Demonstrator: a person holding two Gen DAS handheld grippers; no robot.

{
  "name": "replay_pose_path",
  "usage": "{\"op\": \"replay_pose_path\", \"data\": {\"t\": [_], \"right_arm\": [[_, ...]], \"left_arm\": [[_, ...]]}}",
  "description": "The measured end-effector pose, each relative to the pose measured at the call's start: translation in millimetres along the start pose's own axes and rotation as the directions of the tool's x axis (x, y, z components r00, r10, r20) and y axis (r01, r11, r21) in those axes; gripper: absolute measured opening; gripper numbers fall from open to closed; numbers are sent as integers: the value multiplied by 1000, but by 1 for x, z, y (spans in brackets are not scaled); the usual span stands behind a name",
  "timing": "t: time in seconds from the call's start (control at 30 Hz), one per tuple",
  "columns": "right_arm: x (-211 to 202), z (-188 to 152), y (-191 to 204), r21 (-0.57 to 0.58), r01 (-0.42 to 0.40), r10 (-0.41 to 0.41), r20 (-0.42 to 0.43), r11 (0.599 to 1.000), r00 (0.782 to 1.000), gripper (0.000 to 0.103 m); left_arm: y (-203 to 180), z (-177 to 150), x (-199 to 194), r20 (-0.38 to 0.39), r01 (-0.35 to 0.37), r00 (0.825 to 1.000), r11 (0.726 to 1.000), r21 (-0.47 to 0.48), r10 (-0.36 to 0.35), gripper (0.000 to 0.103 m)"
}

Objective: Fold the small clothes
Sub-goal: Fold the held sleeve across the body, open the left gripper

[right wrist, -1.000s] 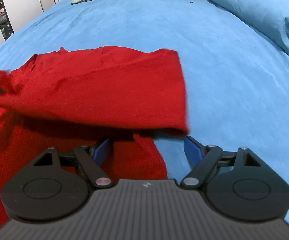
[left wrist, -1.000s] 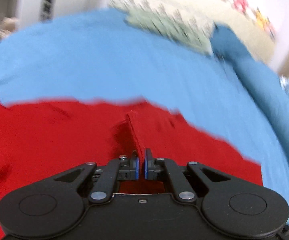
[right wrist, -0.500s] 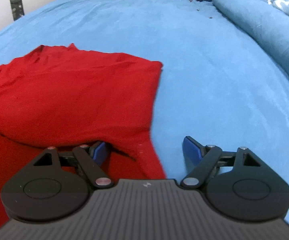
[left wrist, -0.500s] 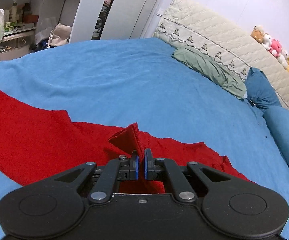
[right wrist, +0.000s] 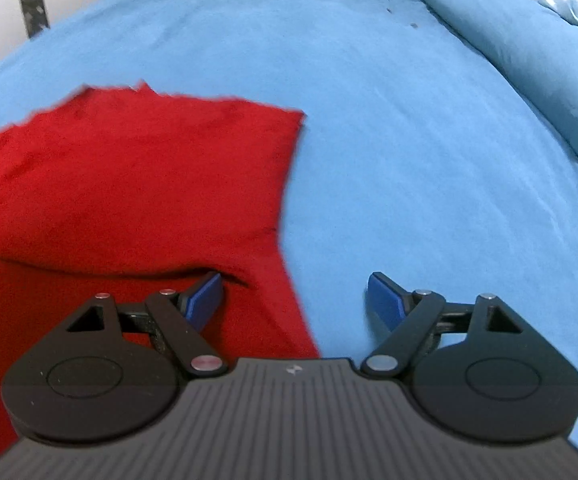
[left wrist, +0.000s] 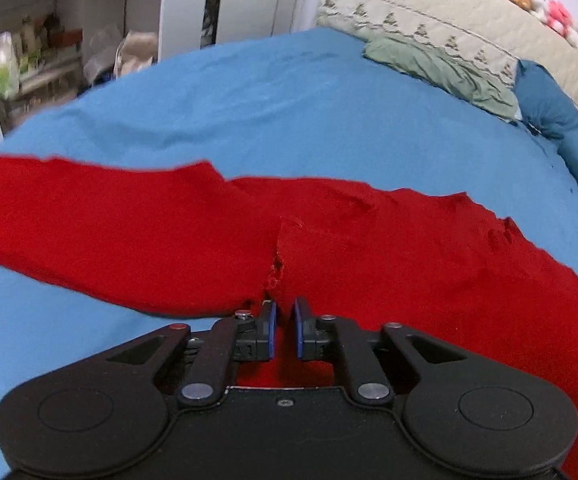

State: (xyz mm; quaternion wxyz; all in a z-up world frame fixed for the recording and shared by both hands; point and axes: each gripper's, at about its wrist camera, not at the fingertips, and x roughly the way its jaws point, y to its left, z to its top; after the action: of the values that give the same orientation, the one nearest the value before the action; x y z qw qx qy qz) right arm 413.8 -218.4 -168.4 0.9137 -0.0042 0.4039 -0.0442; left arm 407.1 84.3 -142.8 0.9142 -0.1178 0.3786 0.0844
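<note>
A wide bed (left wrist: 289,92) covered in a blue sheet fills both views. Along its far side run a quilted cream headboard (left wrist: 429,20), blue pillows (right wrist: 501,40), and a rumpled sage-green cloth (left wrist: 441,68). A row of soft toys (left wrist: 549,12) sits on top of the headboard. Past the bed's far left edge, white cupboards and cluttered open shelves (left wrist: 29,60) stand against the wall.

A red garment (left wrist: 369,248) lies spread on the sheet close to both cameras. The right wrist view shows one part of it laid over another, with a dark fold line crossing the cloth just ahead of the tongs — so a first fold looks to be in place. The shape is still broad and its edges uneven, so by my judgement the task is in its early part: more folds and some smoothing remain.

The left tongs (left wrist: 283,320) are narrowed to a slim gap, with red cloth bunched between the blue pads; whether they truly pinch it or are letting go I cannot tell. The right tongs (right wrist: 295,296) are spread wide and hold nothing — the left pad sits over the garment's near corner, the right pad over bare sheet.
</note>
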Motion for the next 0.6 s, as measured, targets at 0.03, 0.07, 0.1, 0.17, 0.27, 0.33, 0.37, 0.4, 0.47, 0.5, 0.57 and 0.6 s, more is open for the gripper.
{"op": "replay_pose_path", "data": {"t": [0.03,0.07,0.1,0.17,0.27,0.33,0.37,0.4,0.47,0.5,0.57,0.6], "right_arm": [[-5,3,5,-3,-30,30,27,1000,999,96],[-8,6,10,-11,-58,59,46,998,997,96],[-8,9,15,-22,-87,88,59,996,994,96],[-1,14,29,-53,-137,140,49,989,989,97],[20,13,40,-47,-155,155,2,987,988,97],[35,8,37,6,-121,122,-43,993,992,97],[38,5,33,25,-109,110,-42,994,993,97],[36,0,29,49,-113,114,-17,992,993,97],[34,-4,24,62,-109,109,-5,992,994,97],[33,-4,24,51,-108,109,-4,993,994,97],[32,-3,25,43,-109,109,-14,993,994,97],[32,-2,23,45,-111,112,-23,993,993,97]], "left_arm": [[-3,2,-7,17,-4,1000,1000,22,4,13],[-7,4,-14,41,-9,999,999,48,7,20],[-11,7,-19,61,-5,998,998,69,1,27],[-23,11,-24,94,24,995,993,111,-35,57],[-39,12,-8,50,99,993,982,163,-109,61],[-46,8,13,-19,128,992,980,155,-127,61],[-47,5,25,-57,128,991,980,149,-121,61],[-48,1,35,-93,124,989,981,147,-111,61],[-48,-4,43,-101,116,990,978,173,-100,61],[-50,-5,44,-94,112,991,974,197,-95,61],[-49,-4,44,-98,110,991,972,210,-91,61],[-49,-4,44,-102,113,990,972,208,-93,61]]}}
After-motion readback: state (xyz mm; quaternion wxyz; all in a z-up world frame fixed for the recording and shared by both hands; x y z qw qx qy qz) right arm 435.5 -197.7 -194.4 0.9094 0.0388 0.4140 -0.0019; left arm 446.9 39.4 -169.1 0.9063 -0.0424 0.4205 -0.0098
